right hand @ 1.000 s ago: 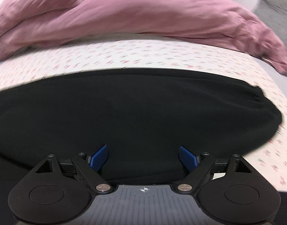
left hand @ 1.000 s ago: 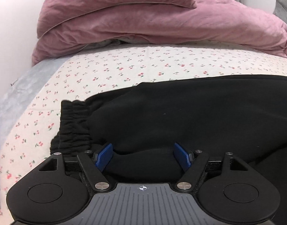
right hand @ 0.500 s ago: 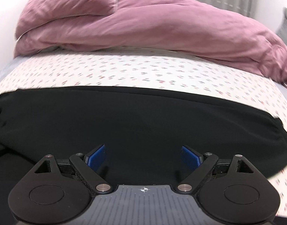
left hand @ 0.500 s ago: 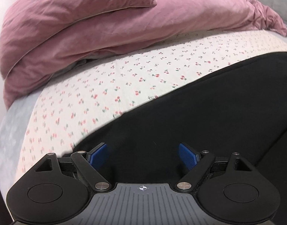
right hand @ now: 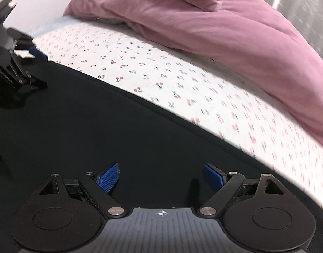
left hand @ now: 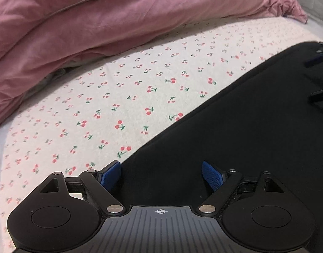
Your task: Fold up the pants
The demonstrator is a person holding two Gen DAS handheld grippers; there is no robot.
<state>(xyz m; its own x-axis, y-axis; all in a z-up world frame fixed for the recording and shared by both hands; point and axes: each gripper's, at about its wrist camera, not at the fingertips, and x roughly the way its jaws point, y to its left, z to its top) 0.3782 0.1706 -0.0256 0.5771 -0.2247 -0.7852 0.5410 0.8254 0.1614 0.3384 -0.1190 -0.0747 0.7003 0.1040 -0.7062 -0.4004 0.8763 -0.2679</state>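
From the left wrist, the left tongs (left hand: 161, 174) stand wide with nothing between their blue pads, poised over the black pants (left hand: 235, 130). The pants lie spread on the cherry-print bed sheet (left hand: 123, 97), their edge running diagonally; a pink duvet (left hand: 98, 21) is heaped behind.

From the right wrist, the right tongs (right hand: 161, 176) are equally wide and empty above the pants (right hand: 98, 126), with the left tongs (right hand: 16, 63) at far left over the same cloth.

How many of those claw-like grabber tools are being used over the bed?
2. The left gripper hangs over the black pants near their edge; the right gripper is over the pants further along. Both are open, gripping nothing.
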